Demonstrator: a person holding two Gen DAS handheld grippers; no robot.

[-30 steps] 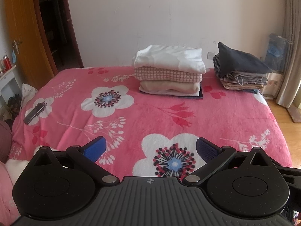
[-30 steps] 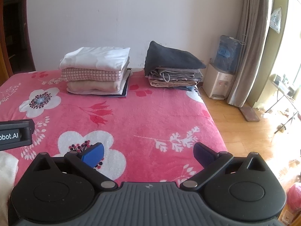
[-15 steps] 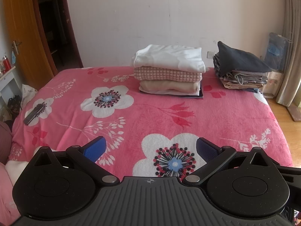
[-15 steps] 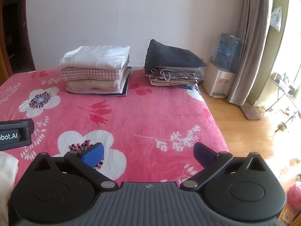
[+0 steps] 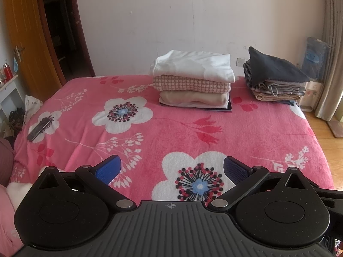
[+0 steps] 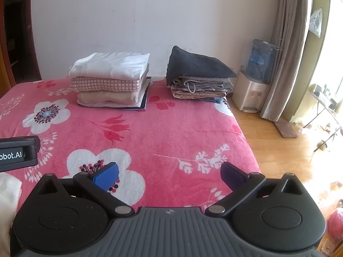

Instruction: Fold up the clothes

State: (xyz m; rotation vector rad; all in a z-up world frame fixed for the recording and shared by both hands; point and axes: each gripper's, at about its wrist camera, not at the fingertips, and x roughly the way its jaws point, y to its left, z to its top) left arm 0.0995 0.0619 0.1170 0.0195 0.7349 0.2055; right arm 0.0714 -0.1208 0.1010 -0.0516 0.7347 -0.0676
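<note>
Your left gripper (image 5: 171,168) and your right gripper (image 6: 169,174) both hover over the near edge of the pink floral blanket (image 5: 171,132), jaws spread wide and empty. Two stacks of folded clothes sit at the far end by the wall, just beside each other but apart. The light stack (image 5: 193,81) shows a white piece on top, then a checked one, then a beige one, with thinner layers beneath. The dark stack (image 6: 199,79) is topped by a charcoal piece over several grey and tan ones — too tightly packed to count. A white fluffy garment (image 5: 16,191) lies at your lower left, and one dark comb (image 5: 39,126) rests on the blanket's left edge.
</note>
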